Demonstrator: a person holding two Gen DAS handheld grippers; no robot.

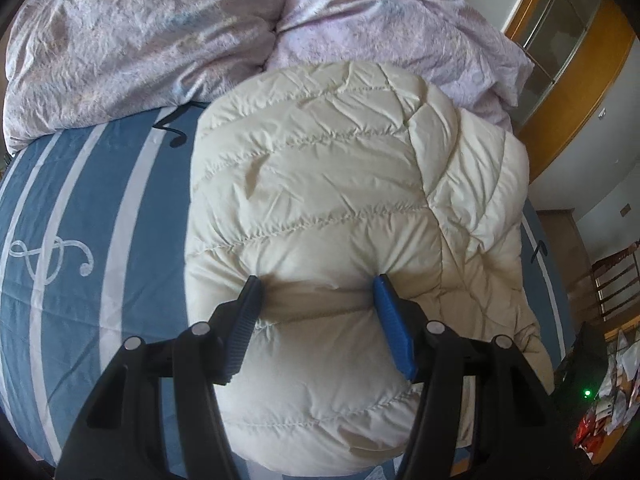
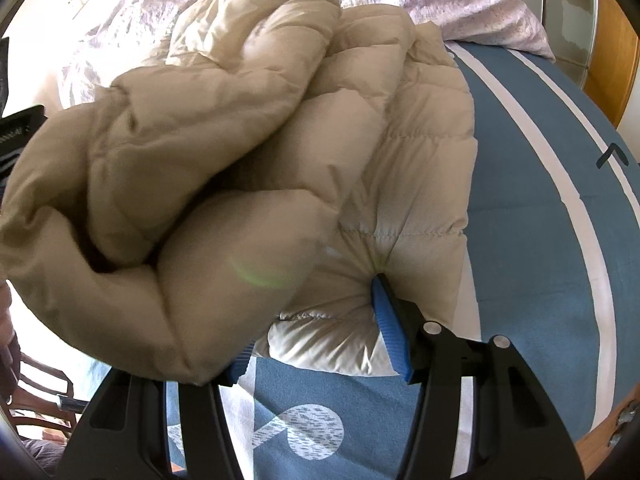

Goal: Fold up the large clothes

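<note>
A cream quilted down jacket (image 1: pixel 340 184) lies folded on the blue striped bed cover (image 1: pixel 120 200). My left gripper (image 1: pixel 316 284) is wide apart, and both fingertips press into the jacket's near edge, with a fold of fabric between them. In the right wrist view the same jacket (image 2: pixel 240 140) bulges up close. My right gripper (image 2: pixel 312 300) is also wide apart around the jacket's lower edge. Its right finger (image 2: pixel 390 332) digs into the fabric. Its left finger is mostly hidden under a puffy fold.
A crumpled lilac duvet (image 1: pixel 160 40) lies across the far side of the bed. A wooden wardrobe (image 1: pixel 560 60) stands at the right. A wooden chair (image 1: pixel 616 280) and clutter (image 1: pixel 612 400) are on the floor to the right. The bed cover (image 2: pixel 540 240) runs right of the jacket.
</note>
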